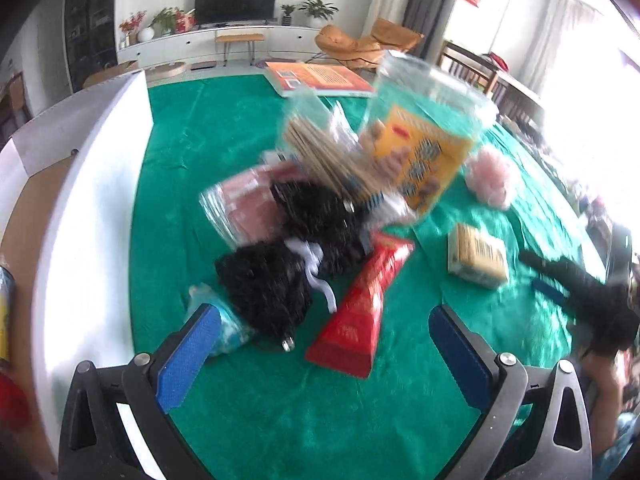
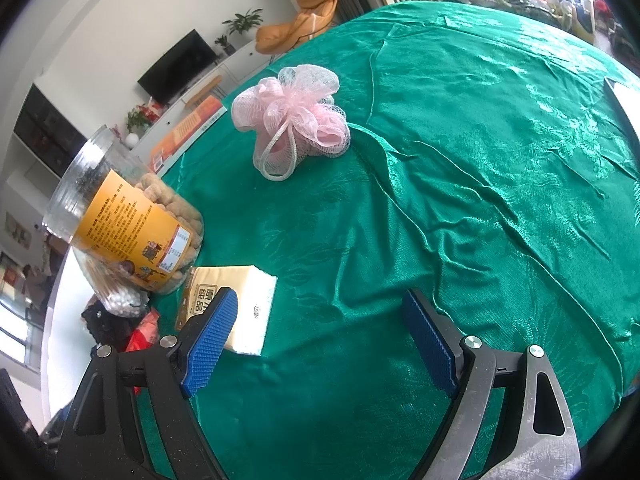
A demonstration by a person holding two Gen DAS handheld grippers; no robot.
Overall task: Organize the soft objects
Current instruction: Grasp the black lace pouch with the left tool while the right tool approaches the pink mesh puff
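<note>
Now both grippers empty, jaws spread wide, nothing touched by the blue pads. Right gripper point(image 2: 320, 344) above the green tablecloth point(image 2: 480, 160), facing the pink mesh bath puff point(image 2: 294, 116), which sits ahead and slightly to the left, well apart from the fingertips. Roundish shape, no real long axis; only its loop of cord hanging toward the gripper. Just beside the left finger of this gripper a flat tissue pack point(image 2: 244, 308), partly hidden behind the pad, with its long side running away from the camera. Beyond that, a clear plastic jar point(image 2: 132, 224) with an orange label.

Left gripper point(image 1: 324, 352) equally open, held over a pile: black fuzzy bundle point(image 1: 272, 280) directly ahead, red packet point(image 1: 364, 304) lying lengthwise between the fingers' line, a bag of pink cloth point(image 1: 244, 204) further back. View here blurred, so details uncertain. White box wall point(image 1: 92, 220) on the left side, probably the place for sorted things.

Probably nearer to the puff: the right gripper; nearer to the black bundle: the left.
</note>
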